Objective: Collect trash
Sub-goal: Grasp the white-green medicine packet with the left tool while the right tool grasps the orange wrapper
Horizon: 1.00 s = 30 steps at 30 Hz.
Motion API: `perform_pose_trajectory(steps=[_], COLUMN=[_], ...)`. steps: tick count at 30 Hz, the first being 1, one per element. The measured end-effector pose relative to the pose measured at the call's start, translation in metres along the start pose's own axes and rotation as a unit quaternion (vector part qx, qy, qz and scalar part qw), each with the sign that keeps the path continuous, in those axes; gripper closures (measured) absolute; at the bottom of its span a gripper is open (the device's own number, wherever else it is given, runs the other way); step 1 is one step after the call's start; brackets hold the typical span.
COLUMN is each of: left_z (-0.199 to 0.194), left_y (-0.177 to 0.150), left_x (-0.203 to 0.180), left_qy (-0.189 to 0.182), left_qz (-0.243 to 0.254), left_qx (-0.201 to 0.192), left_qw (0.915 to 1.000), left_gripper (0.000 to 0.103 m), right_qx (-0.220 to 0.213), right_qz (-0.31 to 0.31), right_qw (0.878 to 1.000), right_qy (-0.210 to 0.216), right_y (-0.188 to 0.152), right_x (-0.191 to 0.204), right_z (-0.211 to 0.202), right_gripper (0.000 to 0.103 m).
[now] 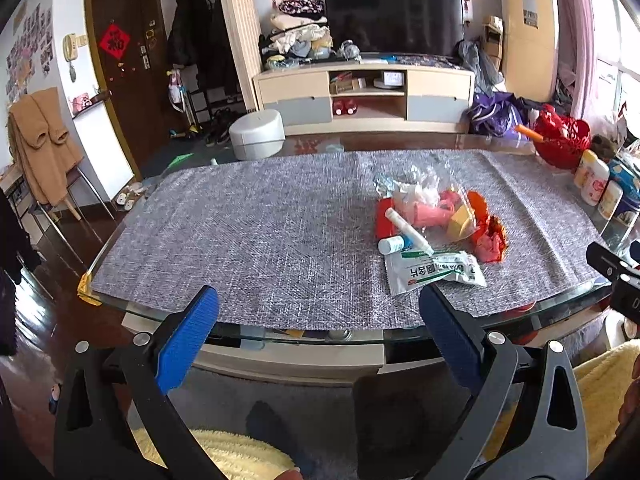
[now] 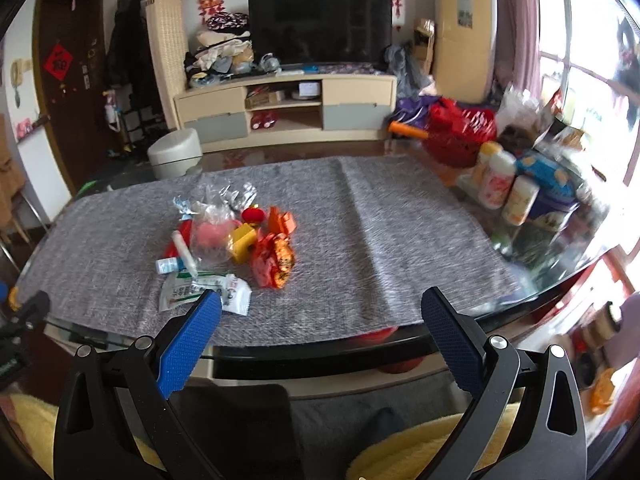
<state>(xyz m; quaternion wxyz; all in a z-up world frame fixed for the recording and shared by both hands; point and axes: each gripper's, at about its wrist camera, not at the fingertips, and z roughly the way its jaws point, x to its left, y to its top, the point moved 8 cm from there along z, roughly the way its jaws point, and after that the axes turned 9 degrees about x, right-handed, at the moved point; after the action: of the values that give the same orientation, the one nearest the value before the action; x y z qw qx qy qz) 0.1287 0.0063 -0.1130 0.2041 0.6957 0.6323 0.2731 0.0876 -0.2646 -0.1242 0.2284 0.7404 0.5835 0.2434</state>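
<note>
A pile of trash (image 1: 436,220) lies on the grey table mat (image 1: 260,232): a white and green sachet (image 1: 434,274), a white tube (image 1: 408,230), a small white bottle (image 1: 390,245), clear plastic wrap (image 1: 416,180), red and orange wrappers (image 1: 490,236). In the right wrist view the same pile (image 2: 236,240) sits left of centre, with the sachet (image 2: 188,292) nearest. My left gripper (image 1: 318,300) hangs open at the table's near edge, left of the pile. Just as wide open, my right gripper (image 2: 320,302) hovers at the near edge with its left finger (image 2: 192,340) over the sachet's corner.
A red basket (image 1: 560,140) and several white bottles (image 1: 596,182) crowd the table's right end (image 2: 516,196). A white round stool (image 1: 258,134) stands beyond the far edge, before a TV cabinet (image 1: 364,96). A chair draped with a tan garment (image 1: 40,148) stands left.
</note>
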Motion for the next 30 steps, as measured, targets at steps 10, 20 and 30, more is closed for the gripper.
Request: perform_pose_trajectory(steps=[10, 20, 30], left_z=[0.065, 0.111, 0.137], left_y=[-0.004, -0.007, 0.0], left_x=[-0.017, -0.043, -0.078], left_qy=[-0.013, -0.053, -0.101], left_qz=[0.026, 0.053, 0.067], left_qx=[0.066, 0.12, 0.145], left_qw=[0.9974, 0.9899, 0.982], left_gripper=[0.008, 0.008, 0.008], right_qx=[0.052, 0.103, 0.126], right_qz=[-0.006, -0.008, -0.013], right_qw=[0.998, 0.993, 0.99], right_qy=[0.023, 0.057, 0.059], right_y=[0.008, 0.023, 0.036], right_x=[0.006, 0.017, 0.018], right_z=[0.058, 0.123, 0.162], right_gripper=[0.005, 0.006, 0.014])
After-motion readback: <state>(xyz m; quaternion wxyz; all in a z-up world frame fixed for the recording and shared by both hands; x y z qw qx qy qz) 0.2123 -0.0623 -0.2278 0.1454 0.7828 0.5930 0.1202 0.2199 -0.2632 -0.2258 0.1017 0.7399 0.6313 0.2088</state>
